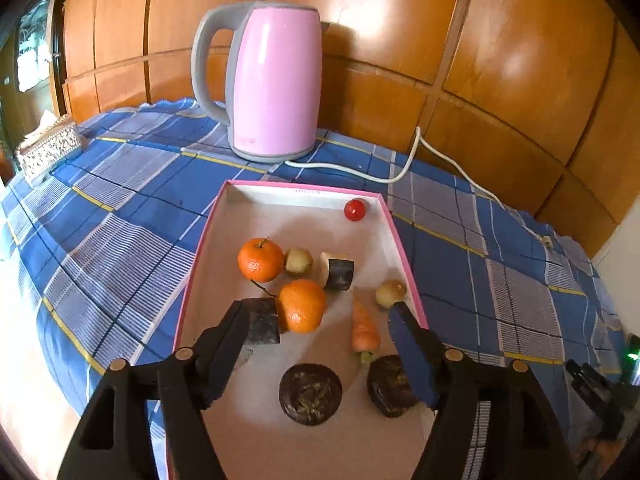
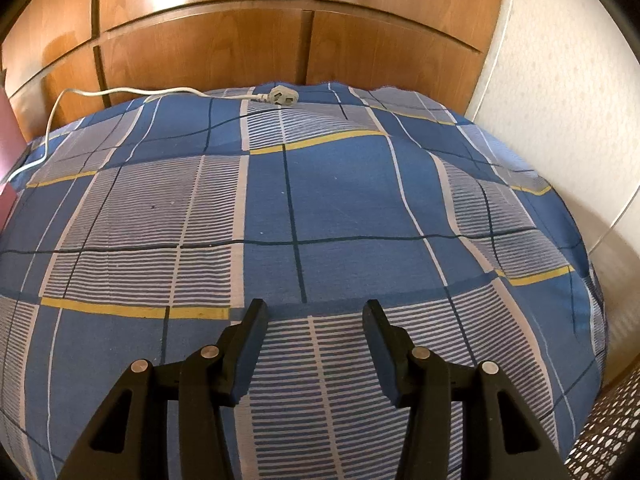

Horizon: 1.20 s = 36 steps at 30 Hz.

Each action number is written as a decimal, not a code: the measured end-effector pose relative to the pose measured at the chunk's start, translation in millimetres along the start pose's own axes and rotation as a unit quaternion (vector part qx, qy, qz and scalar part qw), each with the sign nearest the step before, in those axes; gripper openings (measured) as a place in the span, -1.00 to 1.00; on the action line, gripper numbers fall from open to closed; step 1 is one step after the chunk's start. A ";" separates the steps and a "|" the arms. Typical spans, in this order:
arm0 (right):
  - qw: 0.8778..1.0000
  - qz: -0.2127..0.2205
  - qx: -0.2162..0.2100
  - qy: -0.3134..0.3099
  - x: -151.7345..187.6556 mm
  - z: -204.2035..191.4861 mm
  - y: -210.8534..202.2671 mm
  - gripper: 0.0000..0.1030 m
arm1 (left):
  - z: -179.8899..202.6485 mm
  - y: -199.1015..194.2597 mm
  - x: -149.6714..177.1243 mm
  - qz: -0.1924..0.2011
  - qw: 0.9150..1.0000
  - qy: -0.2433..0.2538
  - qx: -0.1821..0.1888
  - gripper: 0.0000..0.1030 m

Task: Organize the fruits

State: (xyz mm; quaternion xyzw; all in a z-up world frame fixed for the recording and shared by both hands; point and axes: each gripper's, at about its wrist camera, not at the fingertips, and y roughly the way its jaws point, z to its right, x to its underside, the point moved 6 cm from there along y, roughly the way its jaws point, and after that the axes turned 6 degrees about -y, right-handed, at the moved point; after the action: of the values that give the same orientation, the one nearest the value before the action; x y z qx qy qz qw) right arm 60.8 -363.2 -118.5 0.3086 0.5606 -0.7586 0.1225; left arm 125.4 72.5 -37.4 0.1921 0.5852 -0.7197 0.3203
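Note:
A shallow pink-rimmed box lies on the blue checked tablecloth. Inside it are two oranges, two small yellowish fruits, a carrot, a cherry tomato, two dark cut eggplant pieces and two dark round pieces. My left gripper hangs open over the box. The nearer orange sits between its fingers without being pressed. My right gripper is open over bare tablecloth, holding nothing.
A pink kettle stands behind the box, its white cord trailing right to a plug. A patterned tissue box sits at the far left. Wooden panels back the table, and a white wall rises at the right.

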 end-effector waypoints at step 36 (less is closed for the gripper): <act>0.958 0.078 -0.235 -0.144 -30.3 -200.8 -114.5 -0.02 | -30.2 -53.9 27.5 0.049 0.996 -0.037 -0.065 0.99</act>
State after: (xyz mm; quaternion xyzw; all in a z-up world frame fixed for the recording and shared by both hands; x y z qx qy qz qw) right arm 90.0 -142.9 -47.8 0.2012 0.6738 -0.6302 0.3293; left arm 65.7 101.1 -23.8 0.1721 0.6083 -0.6705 0.3882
